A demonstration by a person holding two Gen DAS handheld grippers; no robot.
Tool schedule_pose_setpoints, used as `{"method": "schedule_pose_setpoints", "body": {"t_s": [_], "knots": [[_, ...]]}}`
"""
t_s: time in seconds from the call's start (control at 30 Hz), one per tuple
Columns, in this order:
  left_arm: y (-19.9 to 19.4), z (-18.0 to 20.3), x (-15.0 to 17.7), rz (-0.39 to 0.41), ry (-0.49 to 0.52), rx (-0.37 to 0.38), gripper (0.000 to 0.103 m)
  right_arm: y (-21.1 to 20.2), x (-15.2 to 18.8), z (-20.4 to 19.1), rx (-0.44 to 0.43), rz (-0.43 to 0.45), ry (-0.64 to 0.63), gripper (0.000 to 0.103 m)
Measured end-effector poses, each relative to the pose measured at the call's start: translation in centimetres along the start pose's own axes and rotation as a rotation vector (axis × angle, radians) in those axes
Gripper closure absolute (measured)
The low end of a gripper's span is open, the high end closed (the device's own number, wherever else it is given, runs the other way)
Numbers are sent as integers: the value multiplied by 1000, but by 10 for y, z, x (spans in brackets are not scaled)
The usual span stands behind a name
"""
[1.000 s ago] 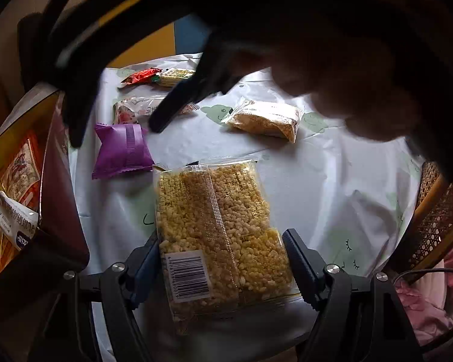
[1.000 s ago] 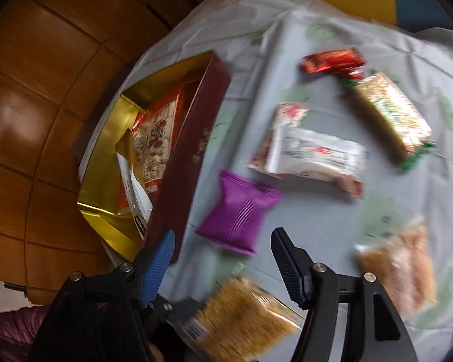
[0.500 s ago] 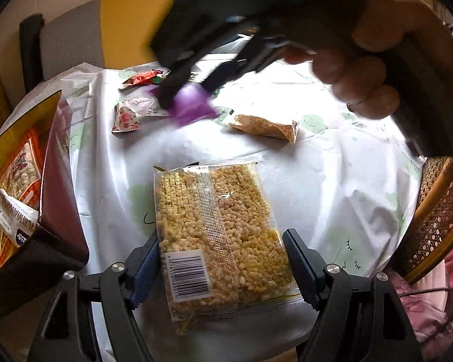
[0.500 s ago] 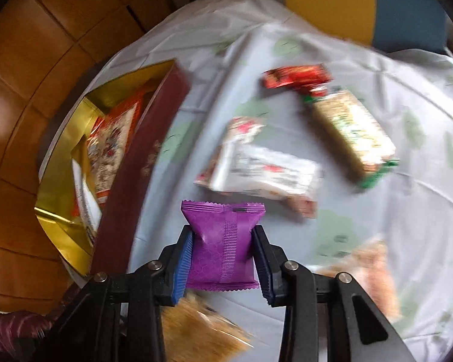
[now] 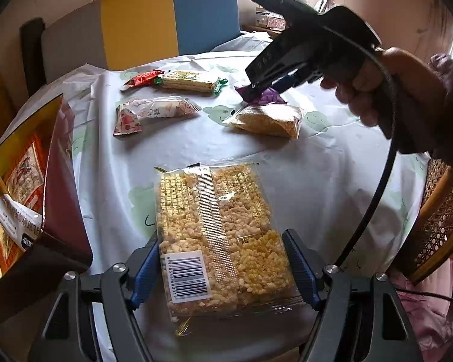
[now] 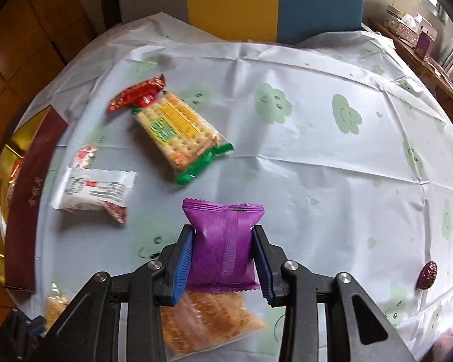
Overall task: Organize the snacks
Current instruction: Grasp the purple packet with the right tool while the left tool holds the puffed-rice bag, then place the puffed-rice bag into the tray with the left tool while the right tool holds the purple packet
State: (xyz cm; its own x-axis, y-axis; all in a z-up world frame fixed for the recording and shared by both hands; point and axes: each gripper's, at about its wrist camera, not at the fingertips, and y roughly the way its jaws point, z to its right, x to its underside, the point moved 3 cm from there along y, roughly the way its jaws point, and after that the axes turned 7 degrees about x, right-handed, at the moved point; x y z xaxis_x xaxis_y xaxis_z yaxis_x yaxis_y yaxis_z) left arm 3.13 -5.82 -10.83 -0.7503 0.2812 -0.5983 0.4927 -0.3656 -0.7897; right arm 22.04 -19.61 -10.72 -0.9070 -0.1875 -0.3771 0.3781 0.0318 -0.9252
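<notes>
My left gripper (image 5: 223, 268) is shut on a clear pack of yellow puffed-rice cake (image 5: 220, 235), which it holds over the near table edge. My right gripper (image 6: 223, 256) is shut on a small purple packet (image 6: 223, 241) and holds it in the air above a brown snack bag (image 6: 208, 322). In the left wrist view the right gripper (image 5: 256, 89) hangs over the same bag (image 5: 268, 120) with the purple packet (image 5: 268, 96) in it. The dark red gift box (image 5: 57, 181) with a gold inside stands at the left and holds snack packs.
On the white tablecloth (image 6: 317, 157) lie a green-ended cracker pack (image 6: 178, 132), a red wrapper (image 6: 136, 93), a white and red packet (image 6: 96, 193) and a single red date (image 6: 427, 274) at the right. A yellow and blue chair (image 6: 271, 0) stands behind the table, a wicker chair (image 5: 438, 223) at the right.
My right gripper closed on the purple packet, lifted it off the cloth and carried it right, over the brown bag. My left gripper stayed put with the rice cake pack.
</notes>
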Motion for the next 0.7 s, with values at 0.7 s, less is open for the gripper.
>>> {"method": "schedule_pose_setpoints", "body": {"t_s": [0.7], "knots": [[-98, -81, -55, 228, -264, -23, 28, 19, 6, -4, -6, -14, -32, 62]]}}
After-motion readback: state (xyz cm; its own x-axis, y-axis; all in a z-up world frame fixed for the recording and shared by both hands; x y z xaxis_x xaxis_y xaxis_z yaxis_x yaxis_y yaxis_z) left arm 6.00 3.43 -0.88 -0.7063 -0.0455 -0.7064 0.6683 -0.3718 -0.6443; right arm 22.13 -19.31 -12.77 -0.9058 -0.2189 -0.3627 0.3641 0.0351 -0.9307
